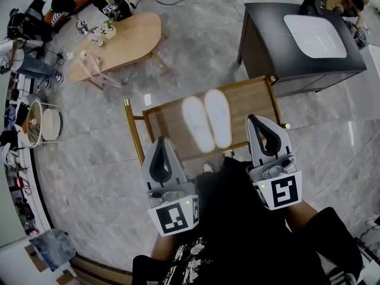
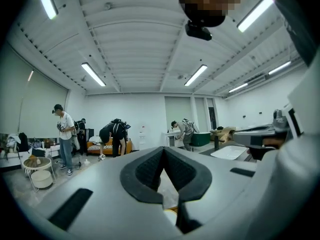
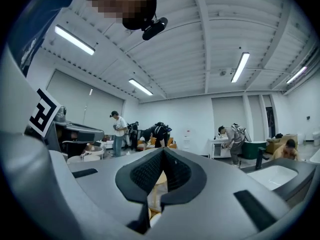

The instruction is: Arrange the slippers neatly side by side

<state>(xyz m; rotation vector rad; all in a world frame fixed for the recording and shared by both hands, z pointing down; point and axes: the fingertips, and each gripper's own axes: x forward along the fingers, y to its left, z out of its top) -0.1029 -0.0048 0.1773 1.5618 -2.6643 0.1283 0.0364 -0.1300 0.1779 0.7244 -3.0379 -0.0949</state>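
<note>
The two white slippers [image 1: 208,120] are lying side by side on the middle of the wooden bench [image 1: 252,97]. Their long edges are running parallel and sitting just beside each other, whether touching I cannot tell. Both are angling slightly across the bench top, and nothing is resting on them.

The left gripper [image 1: 161,140] is hanging above the bench's near left corner in the head view, apart from the slippers. Its fingers [image 2: 145,171] are pressing together at the tips with nothing between them. Its own view is looking level across the room, where several people are standing and bending beyond the bench.

The right gripper [image 1: 253,119] is hanging above the bench's near right side, level with the left one, also clear of the slippers. Its fingers [image 3: 142,174] are likewise meeting at the tips and pinching nothing.

The person is standing at the bench's near edge, dark-clothed legs showing below the two grippers. Beyond the bench's far left corner an oval wooden table [image 1: 127,37] is standing on the grey marbled floor [image 1: 95,177]. Beyond the bench's far right corner a dark cabinet [image 1: 267,46] is carrying a white panel [image 1: 314,35] on its top.
</note>
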